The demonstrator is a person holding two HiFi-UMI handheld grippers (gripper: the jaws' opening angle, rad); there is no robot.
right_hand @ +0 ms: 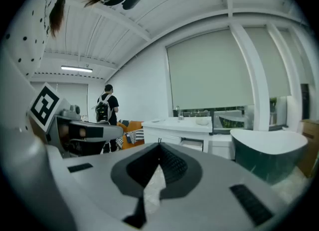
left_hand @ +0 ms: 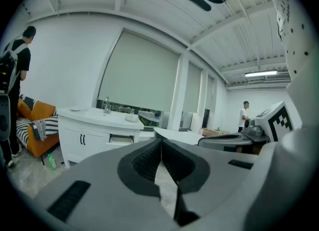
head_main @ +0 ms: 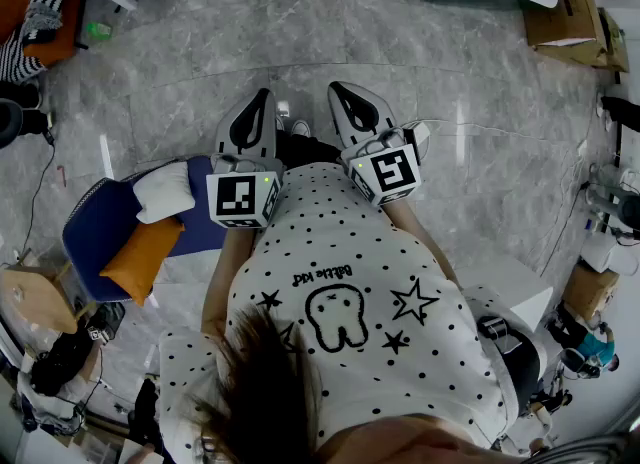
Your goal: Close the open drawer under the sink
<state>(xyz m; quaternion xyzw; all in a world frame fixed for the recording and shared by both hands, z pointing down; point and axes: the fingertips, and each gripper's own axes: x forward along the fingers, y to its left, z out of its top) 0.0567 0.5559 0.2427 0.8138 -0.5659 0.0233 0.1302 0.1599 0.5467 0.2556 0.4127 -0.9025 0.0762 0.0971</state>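
- Bright white room with a grey marble floor. A white vanity is sitting under the big window, well across the floor from both sets of fingers.
- Fingers of the left gripper are sitting pinched fully together, with nothing between them. Same deal on the right gripper, closed on nothing.
- Both are being held out in front of the person, tips angling slightly toward each other.
- That open drawer is sticking out of the vanity beside the cupboard doors, below the countertop with the faucet. It's showing ahead and a bit left of the left fingertips and ahead and a bit right of the right ones, so basically dead ahead between them.
- Its front is running sideways along the cabinet, so I'm guessing the push goes straight along the fingers' line.
- Neither hand is looking clearly nearer, so walking over is probably coming first. A dark green bathtub is sitting off to the right of the fingers.
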